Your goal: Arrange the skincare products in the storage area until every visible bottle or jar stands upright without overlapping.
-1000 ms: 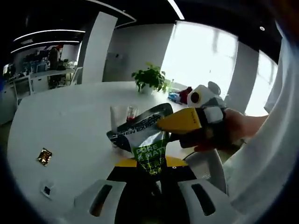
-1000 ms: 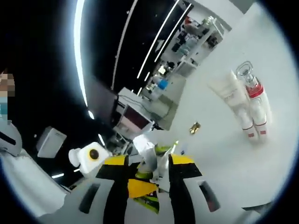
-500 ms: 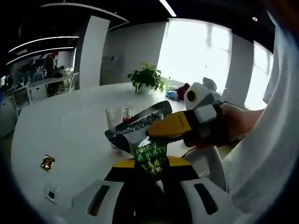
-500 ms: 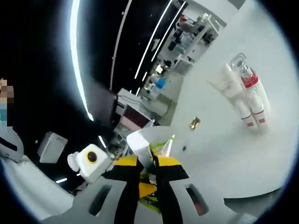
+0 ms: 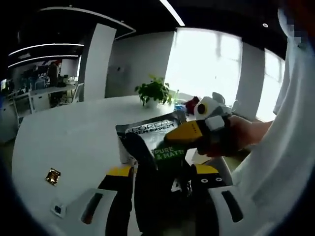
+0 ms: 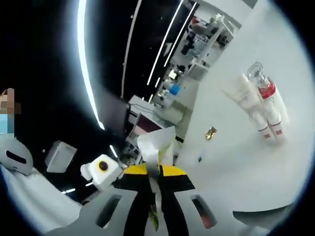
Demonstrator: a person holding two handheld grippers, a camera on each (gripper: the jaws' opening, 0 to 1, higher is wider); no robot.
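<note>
my left gripper (image 5: 160, 177) jaws stand apart around a glossy dark sachet (image 5: 157, 142) with green print. my right gripper (image 6: 153, 172) pinches its flat edge, held above the smooth white desk (image 5: 69, 142). farther off, white tubes (image 6: 261, 118) lie by a clear-capped bottle (image 6: 260, 81).

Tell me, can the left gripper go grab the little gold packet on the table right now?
Probably not yet. The left gripper has the sachet between its jaws, and the right gripper pinches it too. The gold packet lies unblocked on the white table.
</note>
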